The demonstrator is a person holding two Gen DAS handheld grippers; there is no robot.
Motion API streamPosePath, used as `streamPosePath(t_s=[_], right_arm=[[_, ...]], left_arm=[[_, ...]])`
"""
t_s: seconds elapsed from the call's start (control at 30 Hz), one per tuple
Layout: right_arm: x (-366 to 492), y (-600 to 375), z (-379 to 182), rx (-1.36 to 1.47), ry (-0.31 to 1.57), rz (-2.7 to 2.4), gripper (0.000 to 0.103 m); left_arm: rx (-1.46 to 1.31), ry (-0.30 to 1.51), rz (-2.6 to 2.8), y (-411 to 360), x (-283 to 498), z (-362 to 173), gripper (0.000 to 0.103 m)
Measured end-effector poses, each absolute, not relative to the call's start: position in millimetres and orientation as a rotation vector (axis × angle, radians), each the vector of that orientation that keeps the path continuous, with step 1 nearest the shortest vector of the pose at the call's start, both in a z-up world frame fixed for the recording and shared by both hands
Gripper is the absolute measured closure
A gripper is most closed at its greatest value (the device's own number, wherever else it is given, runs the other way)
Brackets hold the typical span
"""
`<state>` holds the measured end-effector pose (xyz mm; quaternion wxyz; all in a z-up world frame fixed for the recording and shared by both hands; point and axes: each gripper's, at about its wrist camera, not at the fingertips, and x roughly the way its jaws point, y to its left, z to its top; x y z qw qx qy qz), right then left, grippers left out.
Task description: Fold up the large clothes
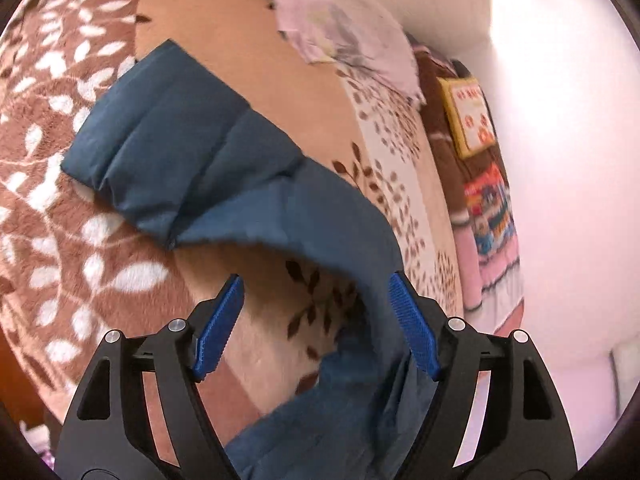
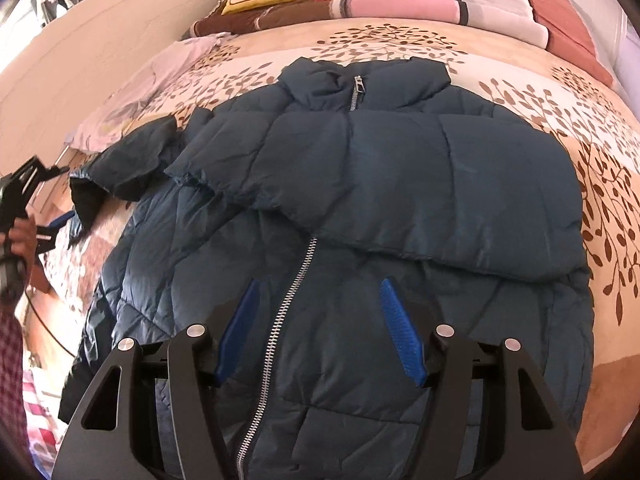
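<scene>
Left gripper (image 1: 316, 320) is spread wide at the cuff of the other sleeve (image 1: 192, 152), holding nothing; right gripper (image 2: 320, 328) hovers released above the zipper (image 2: 280, 320). One dark blue puffer jacket (image 2: 400, 300) lies face up on the leaf-patterned bed (image 2: 580, 128). One sleeve (image 2: 420, 184) looks folded across the chest; the second sleeve and body folds remain, I judge
</scene>
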<state>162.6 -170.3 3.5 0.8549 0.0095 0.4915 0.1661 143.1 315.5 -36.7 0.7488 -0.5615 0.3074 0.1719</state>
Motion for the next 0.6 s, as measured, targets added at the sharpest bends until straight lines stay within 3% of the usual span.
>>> streamPosePath(t_s=[0.17, 0.27, 0.3, 0.33, 0.43, 0.6], right_arm=[[163.5, -171.8, 6.2, 0.015, 1.033, 0.328, 0.04], [165.1, -174.3, 8.1, 0.029, 1.036, 0.313, 0.041], [165.3, -176.3, 9.0, 0.037, 1.036, 0.313, 0.041], [165.6, -178.1, 10.2, 0.049, 1.033, 0.314, 0.041], [165.9, -185.5, 13.0, 0.088, 1.027, 0.316, 0.042], [167.2, -204.9, 12.1, 0.186, 1.046, 0.309, 0.043]], left_arm=[[-1.358, 0.691, 0.411, 332.8, 158.0, -66.9, 0.03], [-1.337, 0.659, 0.434, 336.9, 161.9, -68.8, 0.059], [-1.303, 0.652, 0.431, 336.6, 164.2, -65.5, 0.077], [-1.264, 0.658, 0.439, 335.2, 166.6, -61.6, 0.087], [-1.153, 0.656, 0.492, 335.7, 166.7, -49.0, 0.094], [-0.973, 0.593, 0.506, 323.9, 160.6, -10.0, 0.096]])
